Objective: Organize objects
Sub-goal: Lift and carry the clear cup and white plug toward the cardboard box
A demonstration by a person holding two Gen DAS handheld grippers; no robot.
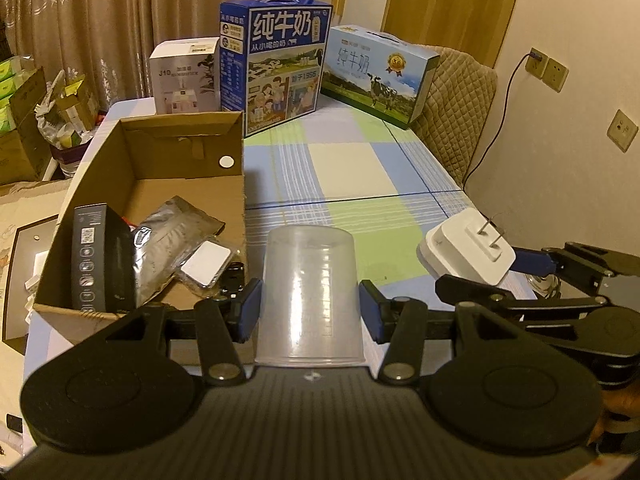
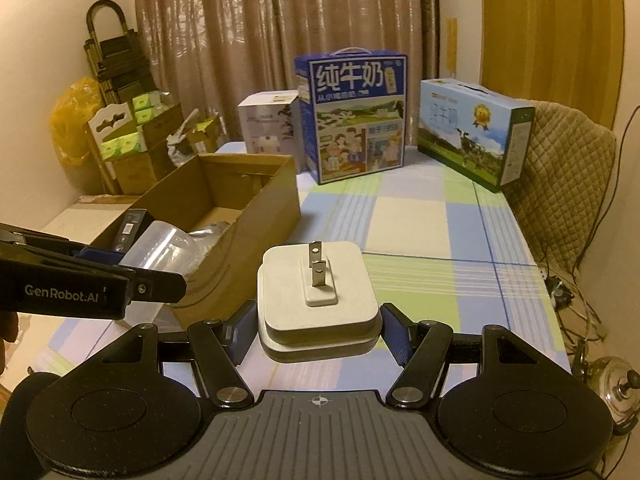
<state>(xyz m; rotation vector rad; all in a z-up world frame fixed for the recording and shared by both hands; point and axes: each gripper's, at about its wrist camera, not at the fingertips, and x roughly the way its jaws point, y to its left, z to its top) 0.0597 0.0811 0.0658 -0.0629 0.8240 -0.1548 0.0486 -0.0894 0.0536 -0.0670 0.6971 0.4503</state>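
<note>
1. The left gripper (image 1: 310,308) is holding a clear plastic cup (image 1: 310,292) upside down, its blue pads pressing the cup's side walls near the rim end, jaws partly closed around it. The cup is hanging in the air just beside the near right corner of the cardboard box (image 1: 240,152).
2. The cup is looking light, thin-walled and smooth; a hard squeeze is likely to buckle it, and a loose one is likely to let it slip. Gripping low on the wall near the stiffer rim, as now, seems the safer hold.
3. The right gripper (image 2: 318,330) is clamping a white plug adapter (image 2: 318,300) by its two opposite flat edges, jaws about half open around its width, the two metal prongs (image 2: 316,264) pointing up and away from the camera. It is being carried above the checked tablecloth (image 2: 420,216), to the right of the box.
4. The adapter is appearing rigid, compact and somewhat heavier than the cup; its flat sides are giving the pads good purchase, and the prongs are best left untouched.
5. The box is already holding a black carton (image 1: 102,256), a silver foil pouch (image 1: 168,240) and a small white pad (image 1: 206,260), so free floor is remaining toward its far end.
</note>
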